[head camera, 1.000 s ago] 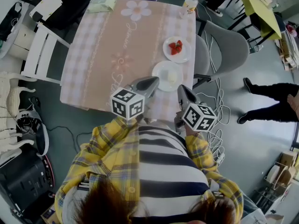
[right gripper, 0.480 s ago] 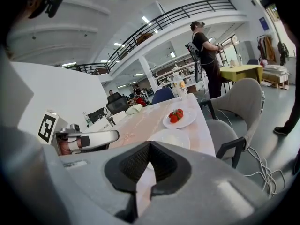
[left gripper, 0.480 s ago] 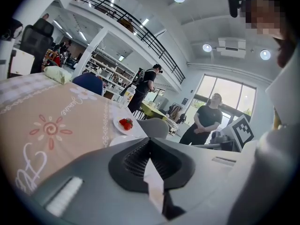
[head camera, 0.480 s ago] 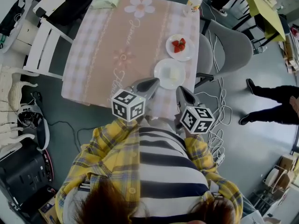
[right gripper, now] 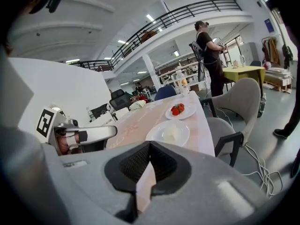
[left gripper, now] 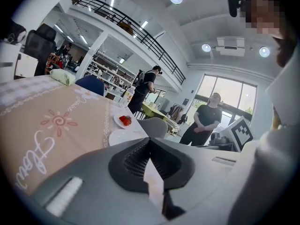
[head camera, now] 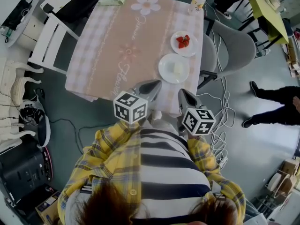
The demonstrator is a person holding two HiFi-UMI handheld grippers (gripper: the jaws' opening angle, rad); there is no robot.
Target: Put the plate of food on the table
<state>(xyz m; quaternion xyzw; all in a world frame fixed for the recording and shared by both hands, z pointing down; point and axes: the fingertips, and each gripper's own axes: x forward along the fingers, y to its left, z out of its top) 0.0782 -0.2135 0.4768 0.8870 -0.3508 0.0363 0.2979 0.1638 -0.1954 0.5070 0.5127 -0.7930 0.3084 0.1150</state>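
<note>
Left tool [head camera: 151, 85] & right tool [head camera: 184, 95] are pressed together, empty; the white plate [head camera: 163, 69], mid-frame on the worktop [head camera: 112, 36], looks hard, slippery, breakable, so prob. best grab its rim.

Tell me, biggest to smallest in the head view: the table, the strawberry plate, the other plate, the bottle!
1. table
2. plate with pale food and strawberry plate: nearly alike; the pale one looks slightly bigger but sits nearer the camera, so no ranking.
3. bottle
</note>
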